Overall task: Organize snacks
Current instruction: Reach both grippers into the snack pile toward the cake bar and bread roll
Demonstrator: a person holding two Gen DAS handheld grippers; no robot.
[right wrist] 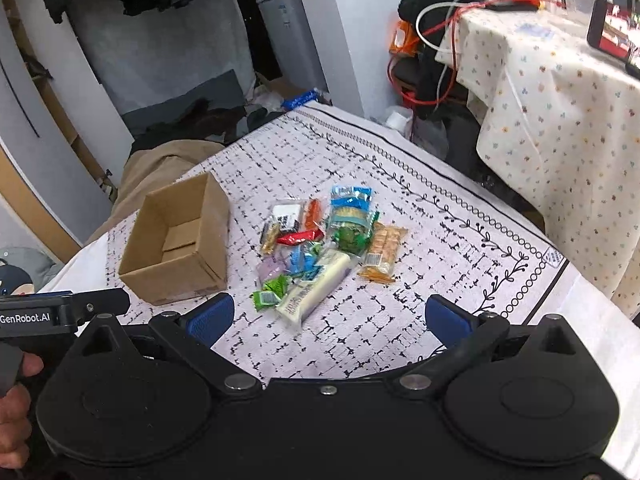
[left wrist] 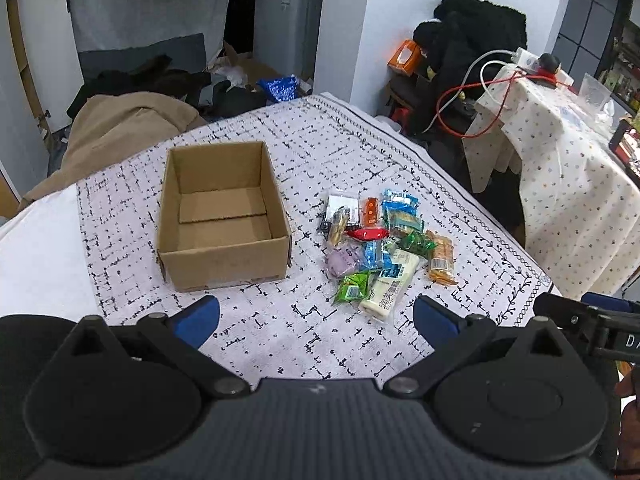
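1. Left wrist view: your left claw point(left wrist: 316, 320) hangs above the cloth point(left wrist: 280, 152) with its blue fingers point(left wrist: 200, 318) spread wide and nothing between them.
2. Ahead of its left finger sits the box point(left wrist: 224, 216), open at the top, nothing in it, its near wall just beyond that fingertip.
3. Ahead of the claw and toward its right finger lies the snack pile point(left wrist: 384, 240), apart from the box on the same cloth.
4. Nearest the claw in that pile are a green packet point(left wrist: 352, 286) and a long white pack point(left wrist: 390, 284), side by side and touching.
5. Farthest right in the pile is an orange cracker pack point(left wrist: 440, 258).
6. Right wrist view: your right claw point(right wrist: 330, 316) is also wide, holding nothing, above the cloth point(right wrist: 400, 320).
7. The box point(right wrist: 176, 240) lies ahead and left of its left finger point(right wrist: 214, 316).
8. The snack pile point(right wrist: 328, 240) lies straight ahead, between the lines of the two fingers; the white pack point(right wrist: 316, 288) reaches closest, just right of the left fingertip.
9. At the far left edge you can see a hand point(right wrist: 16, 400) on the other gripper's handle.
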